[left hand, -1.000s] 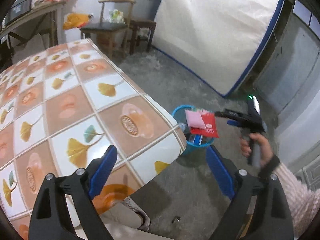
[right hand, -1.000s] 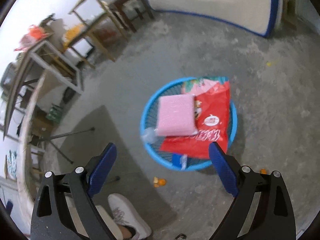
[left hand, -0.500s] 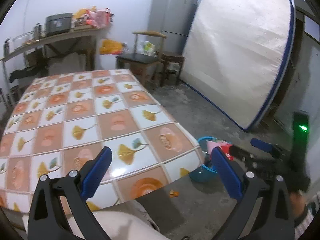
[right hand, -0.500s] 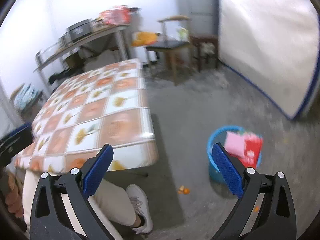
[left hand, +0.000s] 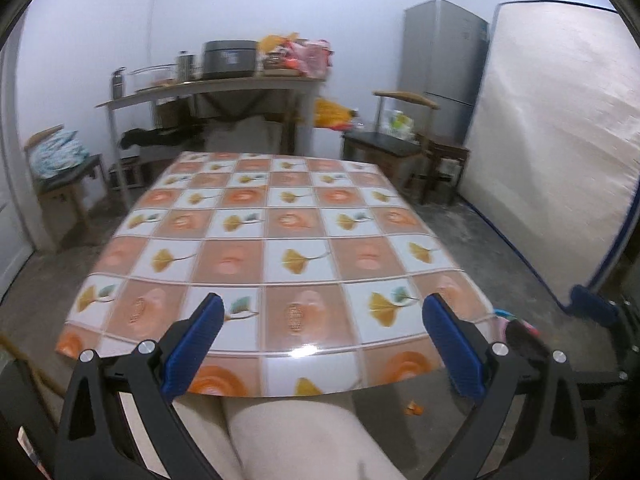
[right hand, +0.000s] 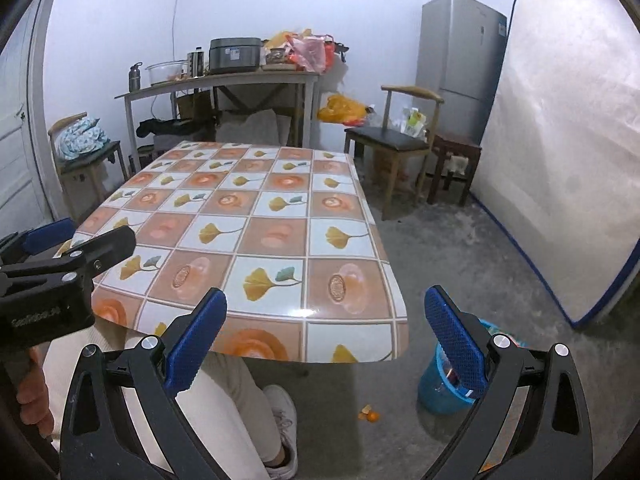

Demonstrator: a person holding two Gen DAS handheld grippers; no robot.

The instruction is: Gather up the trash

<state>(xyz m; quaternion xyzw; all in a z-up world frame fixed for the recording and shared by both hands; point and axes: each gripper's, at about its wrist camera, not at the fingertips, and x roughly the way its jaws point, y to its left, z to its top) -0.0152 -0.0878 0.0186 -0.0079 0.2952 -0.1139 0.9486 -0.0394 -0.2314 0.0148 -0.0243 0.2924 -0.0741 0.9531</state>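
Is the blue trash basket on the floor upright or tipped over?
Upright. The blue basket stands on its base on the floor by the table corner, opening up, with wrappers inside.

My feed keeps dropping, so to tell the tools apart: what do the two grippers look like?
They look identical. The left gripper and right gripper each have matte black angular arms with triangular cut-outs and silver pivot screws, tipped with blue textured fingers. In the right wrist view, the left gripper's black body carries small pale lettering, too blurred to read. No cables show.

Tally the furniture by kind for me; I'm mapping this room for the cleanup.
Tables: 2, the tiled table and the counter table
Chairs: 2
Stool: 1
Fridge: 1
Mattress: 1
Total: 7
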